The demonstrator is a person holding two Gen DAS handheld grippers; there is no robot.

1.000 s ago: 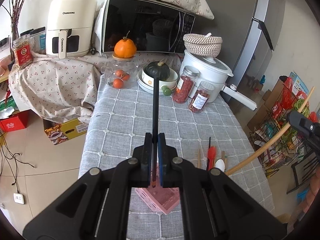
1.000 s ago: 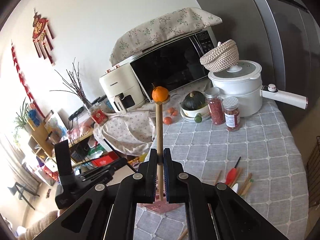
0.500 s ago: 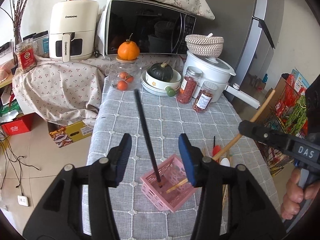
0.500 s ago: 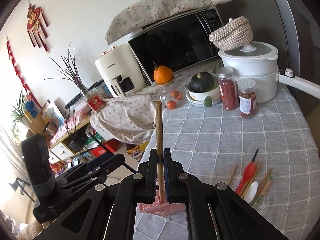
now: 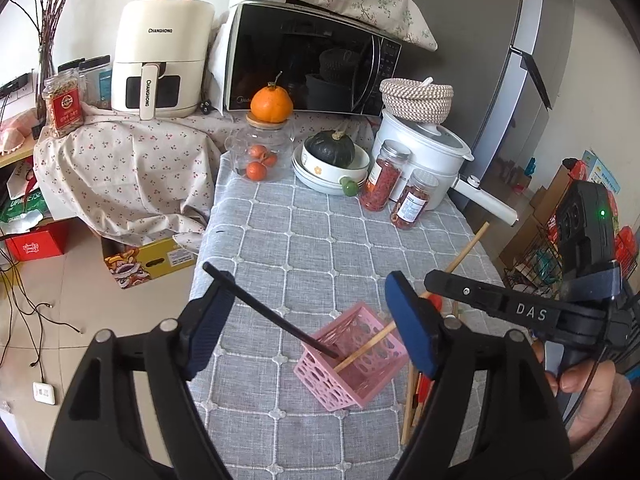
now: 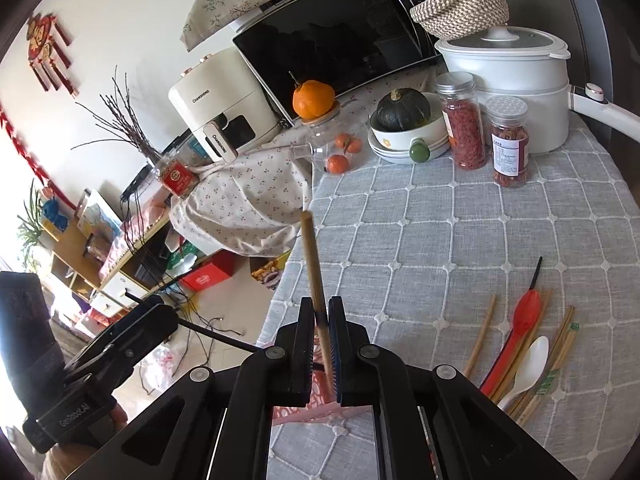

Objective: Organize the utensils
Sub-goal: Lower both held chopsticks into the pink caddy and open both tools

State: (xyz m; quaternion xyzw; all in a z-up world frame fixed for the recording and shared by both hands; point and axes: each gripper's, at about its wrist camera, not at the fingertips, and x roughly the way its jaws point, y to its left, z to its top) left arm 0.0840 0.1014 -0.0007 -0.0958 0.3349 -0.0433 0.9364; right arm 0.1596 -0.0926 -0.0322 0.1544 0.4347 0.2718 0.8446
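Left gripper (image 5: 310, 320): jaws now spread wide apart, low in the left wrist frame; a second ago they were pinched on the black chopstick, so it has just been let go.
Black chopstick (image 5: 272, 314): free, its tip down inside the pink basket (image 5: 352, 380), the shaft leaning toward the upper left, resting near the left blue pad.
Right gripper (image 6: 323, 344): clamped on the wooden chopstick (image 6: 314, 268), which it held the same way a second ago.
Wooden chopstick, lower end: already dipping into the pink basket at centre-bottom of the left wrist frame, beside the black one.
Remaining utensils: the red spoon (image 6: 524, 318), white spoon (image 6: 530, 360) and loose chopsticks (image 6: 480, 336) lie on the grey tablecloth (image 6: 460, 240), lower right of the right wrist frame.
Meaning for the task: one piece is stored; I judge the right side needs only to release next, and then the pile waits.
Risk: the light basket may tip under two leaning sticks.
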